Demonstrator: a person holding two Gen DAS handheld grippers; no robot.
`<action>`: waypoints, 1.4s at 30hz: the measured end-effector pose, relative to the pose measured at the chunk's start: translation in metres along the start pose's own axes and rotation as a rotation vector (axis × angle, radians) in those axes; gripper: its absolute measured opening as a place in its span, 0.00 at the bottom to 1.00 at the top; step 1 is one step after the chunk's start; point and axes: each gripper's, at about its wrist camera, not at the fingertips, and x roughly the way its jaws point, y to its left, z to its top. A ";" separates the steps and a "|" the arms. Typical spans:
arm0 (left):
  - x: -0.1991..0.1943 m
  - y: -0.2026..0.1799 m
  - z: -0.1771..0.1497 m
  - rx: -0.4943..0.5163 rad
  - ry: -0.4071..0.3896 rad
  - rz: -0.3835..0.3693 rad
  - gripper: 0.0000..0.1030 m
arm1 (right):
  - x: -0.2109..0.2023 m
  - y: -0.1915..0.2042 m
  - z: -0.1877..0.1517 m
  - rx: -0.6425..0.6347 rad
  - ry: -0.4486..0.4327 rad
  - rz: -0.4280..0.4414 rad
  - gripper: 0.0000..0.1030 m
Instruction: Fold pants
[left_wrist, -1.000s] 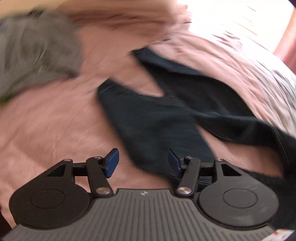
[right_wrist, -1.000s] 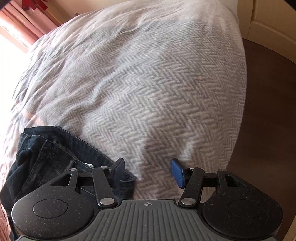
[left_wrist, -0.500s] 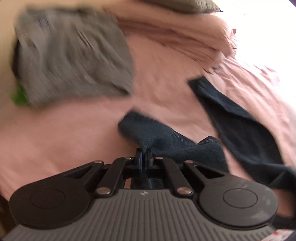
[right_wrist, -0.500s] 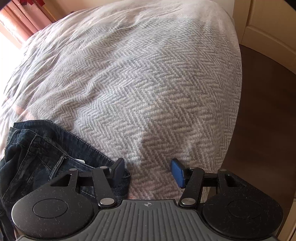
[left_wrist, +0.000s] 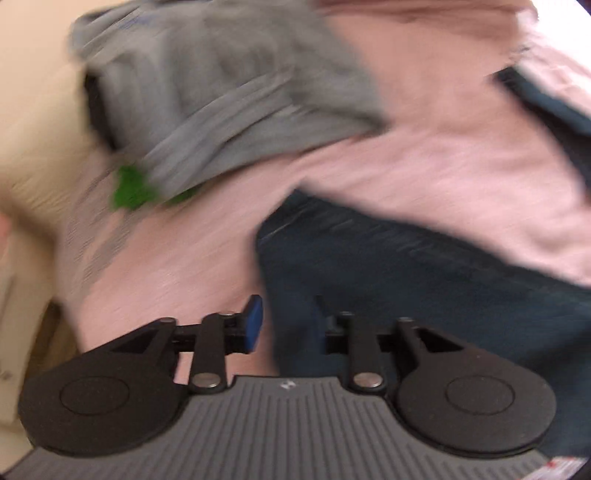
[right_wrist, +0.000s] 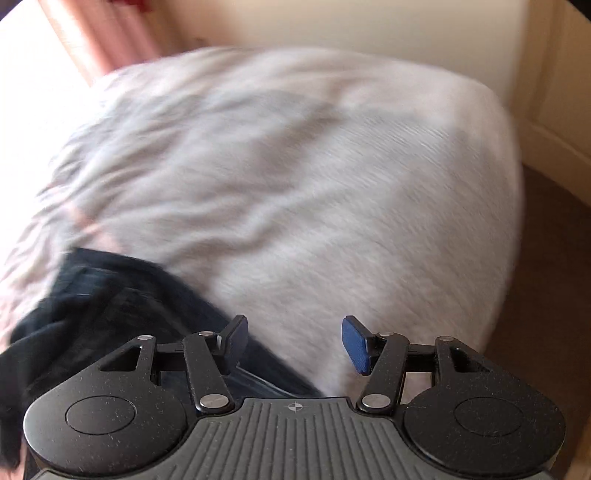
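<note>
The dark blue jeans lie on a pink sheet (left_wrist: 443, 147). In the left wrist view one jeans leg (left_wrist: 406, 280) stretches from the lower middle to the right, and a second leg shows at the top right edge. My left gripper (left_wrist: 290, 325) is open just above the near end of that leg, its right finger over the denim and its left finger over the sheet. In the right wrist view the waist end of the jeans (right_wrist: 122, 306) lies bunched at the lower left. My right gripper (right_wrist: 295, 343) is open beside it and holds nothing. Both views are blurred.
A crumpled grey garment (left_wrist: 229, 81) sits at the upper left of the sheet with something green (left_wrist: 135, 190) under its edge. A grey patterned blanket (right_wrist: 314, 177) covers the bed's far end. Brown floor (right_wrist: 546, 258) lies to the right, and a curtain (right_wrist: 110, 33) hangs beyond.
My left gripper, shut on the jeans leg half a second ago, has opened and swung left toward the grey garment. The right gripper stayed open and tilted up slightly.
</note>
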 end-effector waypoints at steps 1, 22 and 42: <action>-0.004 -0.012 0.004 0.014 -0.011 -0.044 0.32 | 0.005 0.015 0.008 -0.061 0.001 0.064 0.52; -0.049 -0.195 0.036 0.041 -0.043 -0.295 0.41 | 0.222 0.176 0.128 -0.524 0.652 0.753 0.31; -0.085 -0.280 0.023 0.098 -0.041 -0.377 0.43 | 0.176 0.034 0.150 -0.210 0.111 0.319 0.35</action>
